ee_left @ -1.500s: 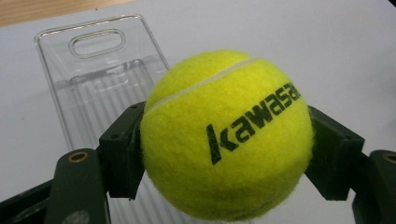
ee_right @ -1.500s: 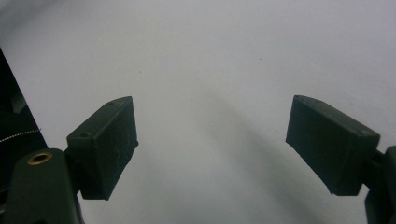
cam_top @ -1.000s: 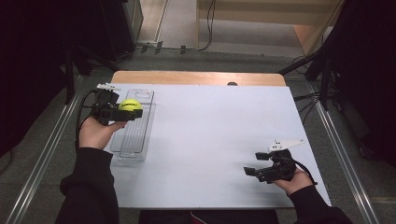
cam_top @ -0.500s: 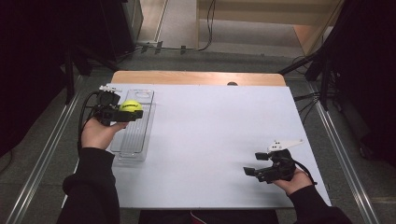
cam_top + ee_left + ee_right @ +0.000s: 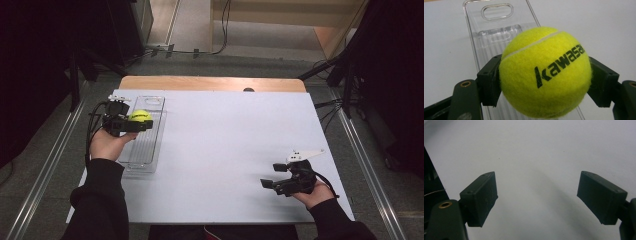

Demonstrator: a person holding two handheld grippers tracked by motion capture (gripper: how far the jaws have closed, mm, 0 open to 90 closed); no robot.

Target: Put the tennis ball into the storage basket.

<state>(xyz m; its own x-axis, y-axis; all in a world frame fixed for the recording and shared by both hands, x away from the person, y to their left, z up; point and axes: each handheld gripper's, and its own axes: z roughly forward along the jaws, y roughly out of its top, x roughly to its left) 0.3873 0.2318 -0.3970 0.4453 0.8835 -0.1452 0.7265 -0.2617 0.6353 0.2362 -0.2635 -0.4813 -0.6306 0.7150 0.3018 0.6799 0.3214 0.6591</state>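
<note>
White tabletop (image 5: 225, 150) carries a clear plastic tray (image 5: 145, 150) at nine o'clock, where the left gripper (image 5: 142, 124) clamps a yellow tennis ball (image 5: 140, 115) above it, the right gripper (image 5: 270, 184) gapes empty at five o'clock, and a loosened squeeze could roll the ball off.

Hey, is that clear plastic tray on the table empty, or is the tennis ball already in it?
Empty: the clear tray holds nothing, and the tennis ball is clamped in the left gripper above it.

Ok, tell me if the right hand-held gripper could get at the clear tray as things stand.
Probably yes. The right hand-held gripper is open with nothing between its jaws, and bare white table lies between it and the clear tray. The left hand-held gripper holds the tennis ball above the tray.
</note>
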